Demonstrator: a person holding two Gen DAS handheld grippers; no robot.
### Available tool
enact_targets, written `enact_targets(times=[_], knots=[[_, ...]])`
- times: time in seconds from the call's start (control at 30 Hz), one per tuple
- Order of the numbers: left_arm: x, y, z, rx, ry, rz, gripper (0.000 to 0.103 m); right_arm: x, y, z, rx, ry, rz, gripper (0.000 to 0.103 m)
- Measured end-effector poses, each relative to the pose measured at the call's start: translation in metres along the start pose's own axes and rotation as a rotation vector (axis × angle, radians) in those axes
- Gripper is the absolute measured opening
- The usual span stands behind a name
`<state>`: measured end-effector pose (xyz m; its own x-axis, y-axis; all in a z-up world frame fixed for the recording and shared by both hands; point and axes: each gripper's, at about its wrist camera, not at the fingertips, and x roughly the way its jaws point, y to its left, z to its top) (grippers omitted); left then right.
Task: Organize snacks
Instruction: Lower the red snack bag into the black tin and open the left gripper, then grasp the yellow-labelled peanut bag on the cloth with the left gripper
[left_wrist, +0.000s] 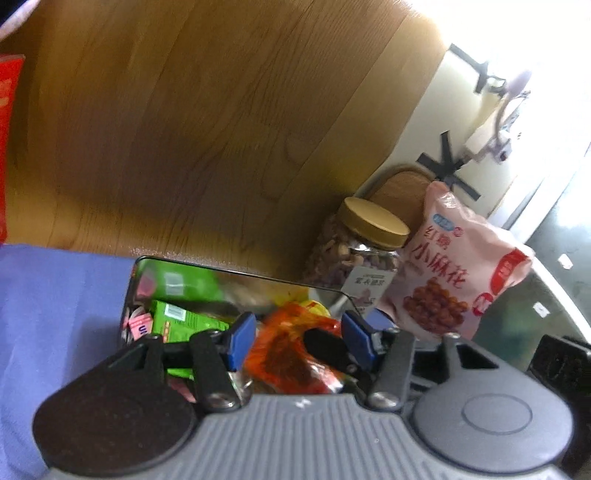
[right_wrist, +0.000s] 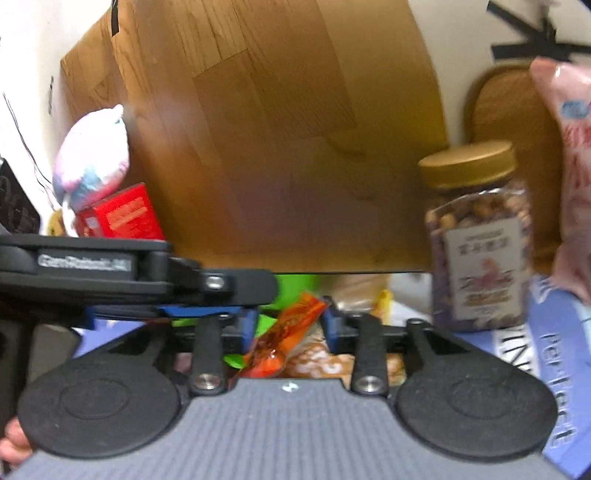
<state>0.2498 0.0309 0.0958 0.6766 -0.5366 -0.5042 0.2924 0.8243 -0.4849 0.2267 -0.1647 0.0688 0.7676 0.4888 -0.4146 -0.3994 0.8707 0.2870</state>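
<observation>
Both tools stand partly open. Left tool (left_wrist: 297, 338) hangs over the metal tin (left_wrist: 236, 273), its blue pads clear of the orange snack packet (left_wrist: 291, 354) below. Right tool (right_wrist: 290, 325) has the same packet (right_wrist: 284, 339) between its pads; contact is unclear. Just beside the tin stand a nut jar (left_wrist: 360, 251) and pink bag (left_wrist: 454, 266).

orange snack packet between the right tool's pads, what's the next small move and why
Probably lift the right tool clear. Its pads stand apart on either side of the orange snack packet without pressing it, and the packet already lies over the metal tin among the other snacks. The nut jar and the pink bag still stand outside the tin.
</observation>
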Motion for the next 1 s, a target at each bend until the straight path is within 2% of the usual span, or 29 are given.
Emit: enact_targets(times=[0.17,0.33,0.57,0.67,0.73,0.8,0.87,1.0], knots=[[-0.040,-0.011,-0.019,0.044,-0.015,-0.025,0.052,-0.039,-0.017,-0.013,0.107,-0.064,0.010,0.043],[-0.062,-0.021,-0.059,0.083,0.055,-0.054,0.052,-0.087,-0.024,-0.045,0.200,-0.073,0.055,0.043],[-0.071,-0.015,-0.112,0.042,0.173,-0.091,0.052,-0.128,-0.011,-0.104,0.253,0.058,0.100,0.043],[-0.065,-0.017,-0.124,0.042,0.215,-0.093,0.052,-0.136,0.004,-0.121,0.200,0.119,0.115,0.043],[-0.058,-0.020,-0.127,0.051,0.243,-0.099,0.052,-0.140,0.017,-0.131,0.133,0.143,0.112,0.047],[-0.048,-0.022,-0.133,0.055,0.288,-0.085,0.053,-0.140,0.032,-0.137,0.063,0.166,0.115,0.056],[-0.039,-0.023,-0.139,0.045,0.323,-0.070,0.055,-0.136,0.045,-0.142,-0.013,0.188,0.098,0.056],[-0.041,-0.033,-0.149,0.083,0.312,-0.059,0.055,-0.128,0.063,-0.148,-0.138,0.181,0.036,0.054]])
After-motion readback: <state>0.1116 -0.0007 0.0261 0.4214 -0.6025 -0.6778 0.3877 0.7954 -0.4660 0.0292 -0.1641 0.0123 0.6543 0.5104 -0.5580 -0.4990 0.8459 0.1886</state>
